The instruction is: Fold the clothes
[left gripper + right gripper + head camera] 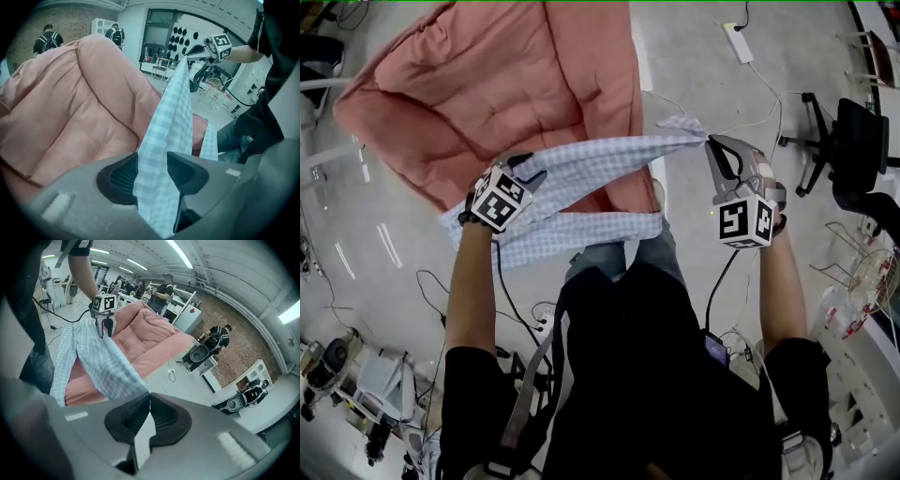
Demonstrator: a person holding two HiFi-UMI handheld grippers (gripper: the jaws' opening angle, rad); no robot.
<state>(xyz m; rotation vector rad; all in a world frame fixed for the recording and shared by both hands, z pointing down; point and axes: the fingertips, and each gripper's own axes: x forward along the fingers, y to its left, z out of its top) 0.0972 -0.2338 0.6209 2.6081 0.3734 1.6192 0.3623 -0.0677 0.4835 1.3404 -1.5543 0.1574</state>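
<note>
A light blue checked garment [591, 159] hangs stretched in the air between my two grippers, above the near edge of a pink quilt [506, 84] spread on the floor. My left gripper [528, 169] is shut on one end, with bunched cloth [171, 108] filling the gap between its pads [152, 171]. My right gripper [712, 142] is shut on the other end, its jaws pinched tight on a thin fold [149, 408]. A lower part of the garment [101, 362] sags toward my legs. Each gripper view shows the other gripper, the right [199, 49] and the left [105, 326].
A black office chair [848, 141] stands at the right, with a wire rack [862, 272] below it. A white power strip [737, 42] and cables lie on the grey floor. Machines [347, 375] sit at bottom left. People stand far off in the room [218, 338].
</note>
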